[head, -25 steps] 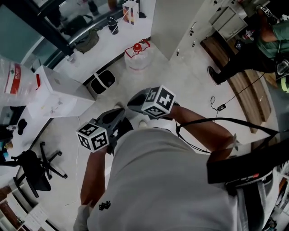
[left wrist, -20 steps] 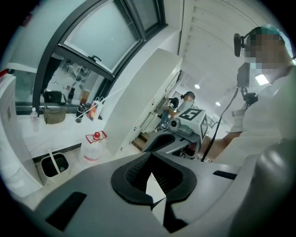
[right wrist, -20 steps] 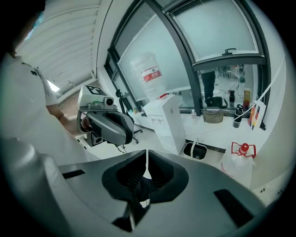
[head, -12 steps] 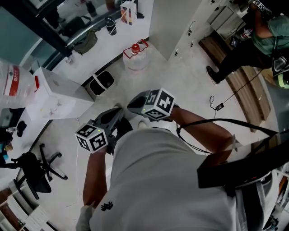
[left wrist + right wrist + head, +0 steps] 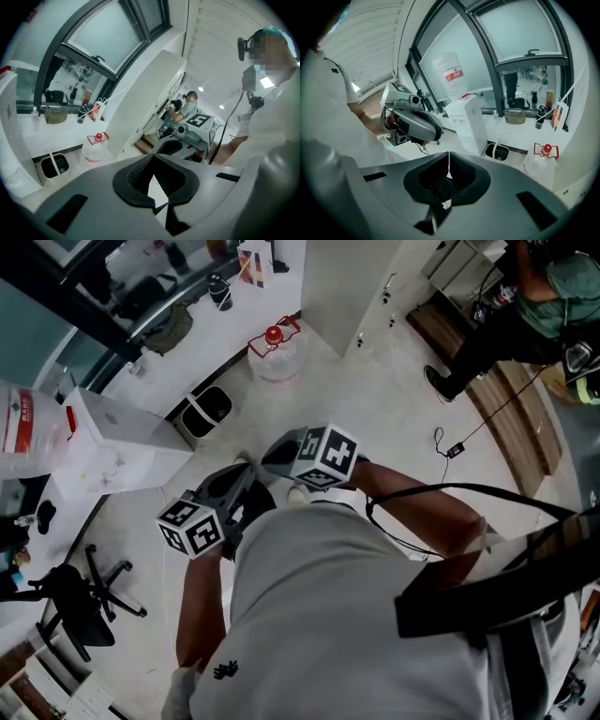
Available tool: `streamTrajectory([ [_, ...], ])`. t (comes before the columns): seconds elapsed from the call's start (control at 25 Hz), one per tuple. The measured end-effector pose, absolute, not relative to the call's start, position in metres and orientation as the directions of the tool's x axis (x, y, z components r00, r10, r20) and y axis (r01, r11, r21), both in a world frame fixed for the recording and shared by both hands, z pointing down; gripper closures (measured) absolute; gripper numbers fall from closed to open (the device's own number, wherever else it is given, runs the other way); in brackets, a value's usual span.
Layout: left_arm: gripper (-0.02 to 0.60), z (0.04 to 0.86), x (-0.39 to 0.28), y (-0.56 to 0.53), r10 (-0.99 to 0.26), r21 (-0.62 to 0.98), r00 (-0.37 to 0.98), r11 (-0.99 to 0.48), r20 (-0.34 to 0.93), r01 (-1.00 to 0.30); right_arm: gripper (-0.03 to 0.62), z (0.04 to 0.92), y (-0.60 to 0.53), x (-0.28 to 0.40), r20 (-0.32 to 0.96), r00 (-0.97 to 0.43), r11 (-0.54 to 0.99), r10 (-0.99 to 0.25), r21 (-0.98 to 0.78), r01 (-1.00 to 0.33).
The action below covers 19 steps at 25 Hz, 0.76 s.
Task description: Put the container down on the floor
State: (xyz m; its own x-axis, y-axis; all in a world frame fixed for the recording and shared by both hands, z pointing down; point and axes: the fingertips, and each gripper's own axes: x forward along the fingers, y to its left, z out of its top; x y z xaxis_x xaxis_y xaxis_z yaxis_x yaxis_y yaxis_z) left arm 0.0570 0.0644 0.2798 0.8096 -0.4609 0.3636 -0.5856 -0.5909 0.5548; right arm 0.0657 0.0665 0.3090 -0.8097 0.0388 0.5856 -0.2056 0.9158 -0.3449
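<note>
The left gripper [image 5: 153,157] is closed with nothing between its pads, and the right gripper [image 5: 449,153] is closed and empty as well. The person holds both out in front of the chest, side by side and close together, each tilted a bit towards the floor. From the head view I see the marker cubes on them, the left one lower than the right.

The container [image 5: 275,357], a clear jug with a red cap and red handle, stands upright on the floor at the foot of the white pillar [image 5: 342,287]. It is well apart from both grippers; neither one touches it. It shows in the left gripper view [image 5: 96,149] and in the right gripper view [image 5: 541,164] too, ahead of the jaws.

Near the container, along the ledge under the window, sits a black bin [image 5: 208,412], and just beside that a white box [image 5: 112,442]. A black chair [image 5: 70,601] stands further off at the left. At the far right another person [image 5: 525,310] in a green top stands by a wooden strip, and a thin cable [image 5: 450,448] lies on the floor there.
</note>
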Motion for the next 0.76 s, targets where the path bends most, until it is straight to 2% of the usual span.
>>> streamTrajectory([
  [0.76,0.571,0.3,0.038,0.04,-0.432,0.614,0.837,-0.574,0.336,-0.543,0.576,0.331,0.045,0.051,0.595,-0.803,0.892,0.033,-0.381,-0.245],
])
